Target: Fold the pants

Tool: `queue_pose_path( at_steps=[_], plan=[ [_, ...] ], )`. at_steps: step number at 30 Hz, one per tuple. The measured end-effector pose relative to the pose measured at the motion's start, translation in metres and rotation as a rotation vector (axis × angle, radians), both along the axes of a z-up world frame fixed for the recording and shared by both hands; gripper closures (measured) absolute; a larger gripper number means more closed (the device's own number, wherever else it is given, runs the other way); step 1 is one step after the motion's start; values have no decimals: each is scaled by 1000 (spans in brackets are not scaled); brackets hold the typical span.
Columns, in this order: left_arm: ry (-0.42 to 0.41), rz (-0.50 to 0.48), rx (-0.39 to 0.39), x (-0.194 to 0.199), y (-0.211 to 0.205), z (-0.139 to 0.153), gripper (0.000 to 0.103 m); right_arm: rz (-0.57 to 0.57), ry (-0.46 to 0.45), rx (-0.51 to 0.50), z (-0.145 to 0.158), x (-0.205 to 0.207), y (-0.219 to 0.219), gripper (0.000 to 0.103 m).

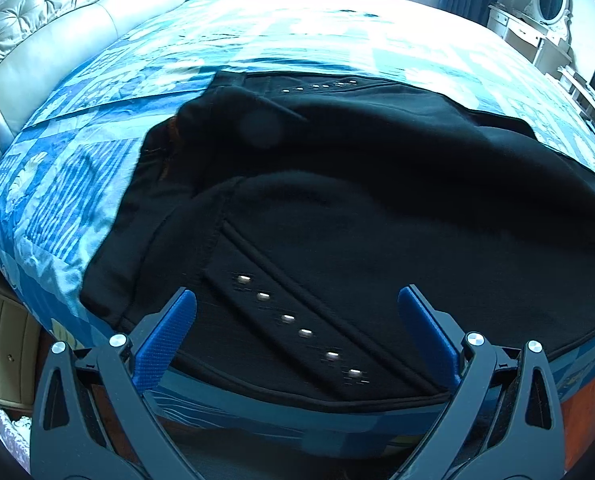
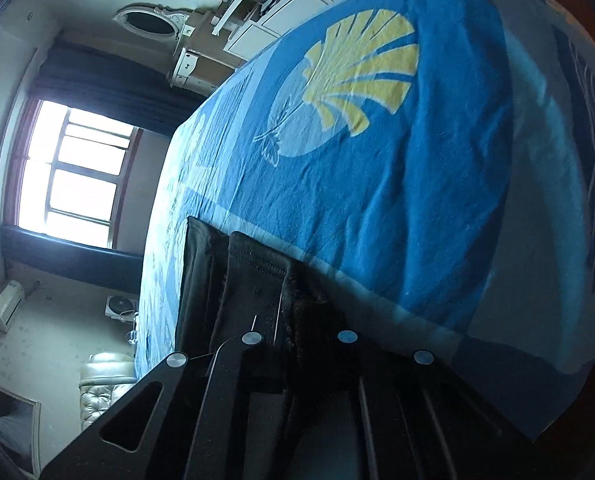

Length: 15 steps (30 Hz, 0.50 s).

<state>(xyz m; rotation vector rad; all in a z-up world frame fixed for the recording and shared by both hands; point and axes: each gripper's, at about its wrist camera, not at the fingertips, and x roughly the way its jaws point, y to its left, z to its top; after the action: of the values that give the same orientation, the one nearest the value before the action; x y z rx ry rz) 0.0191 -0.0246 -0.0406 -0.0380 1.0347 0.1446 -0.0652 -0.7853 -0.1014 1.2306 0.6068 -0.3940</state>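
One pair of black pants (image 1: 337,184) is seen spread over the blue patterned bedspread (image 1: 77,184), filling the middle and lower part of the left wrist view. The garment appears bunched and only roughly laid, with one layer lapping over another at centre left, so the fold is judged to be at an early stage: no neat crease is visible, and smoothing and the main folds seem still to be done.

The left gripper (image 1: 297,304) is held wide open at the bottom of its frame, its two blue pads above the near edge of the pants and touching nothing that can be made out. The right gripper (image 2: 297,332) is closed; in the lower centre of the right wrist view a hem or edge of the black fabric (image 2: 257,276) is seen running into the closed jaws, so it is judged to be pinched there, though the fingertips themselves are hidden by cloth.

By count: one pair of pants, two grippers, and two rows of metal studs (image 1: 301,324), six in the near row at lower centre; the far row near the top edge of the garment is too small to be counted surely. One bed is seen.
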Motion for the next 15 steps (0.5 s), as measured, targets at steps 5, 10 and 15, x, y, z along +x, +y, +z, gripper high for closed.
queue_pose_path(
  at_steps=[5, 10, 15],
  plan=[
    [-8, 8, 9, 9, 30, 5, 2, -105, -64, 0, 8, -21, -6, 68],
    [-56, -10, -64, 38, 72, 22, 2, -106, 73, -241, 55, -9, 6, 51],
    [-86, -60, -104, 101, 109, 31, 2, 298, 54, -418, 94, 84, 91, 45]
  ],
)
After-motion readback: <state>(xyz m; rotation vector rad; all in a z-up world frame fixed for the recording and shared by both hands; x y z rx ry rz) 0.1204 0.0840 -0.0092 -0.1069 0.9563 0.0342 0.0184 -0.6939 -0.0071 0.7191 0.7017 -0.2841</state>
